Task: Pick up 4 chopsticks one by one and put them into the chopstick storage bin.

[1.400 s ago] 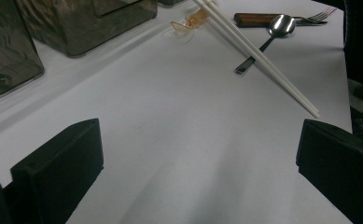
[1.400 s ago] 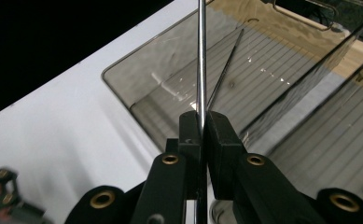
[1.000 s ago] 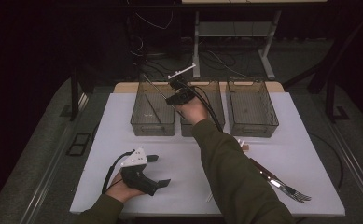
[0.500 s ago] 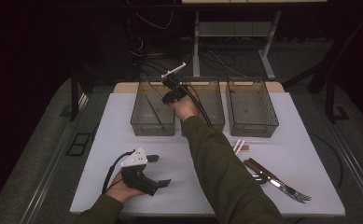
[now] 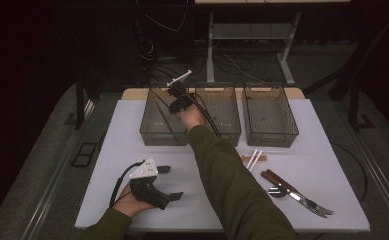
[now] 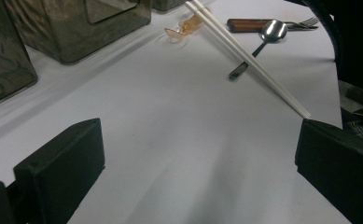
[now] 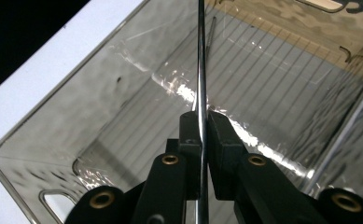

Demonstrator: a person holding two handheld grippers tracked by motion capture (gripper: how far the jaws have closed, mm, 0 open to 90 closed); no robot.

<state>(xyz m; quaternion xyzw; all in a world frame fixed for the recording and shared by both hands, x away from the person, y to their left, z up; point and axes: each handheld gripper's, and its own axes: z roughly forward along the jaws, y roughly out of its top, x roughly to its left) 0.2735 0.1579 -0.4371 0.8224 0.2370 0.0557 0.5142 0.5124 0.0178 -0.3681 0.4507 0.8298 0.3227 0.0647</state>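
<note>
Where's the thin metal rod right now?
The thin metal rod is clamped in the right gripper, held over the leftmost smoky clear plastic bin at the table's far side in the high view.

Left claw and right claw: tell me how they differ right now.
The left claw sits low at the near edge of the table, while the right claw is held up over the leftmost bin. The left claw's jaws stand wide apart with nothing between them; the right claw's are shut on a thin metal rod. Both are black, hand-held, and trail a cable.
</note>
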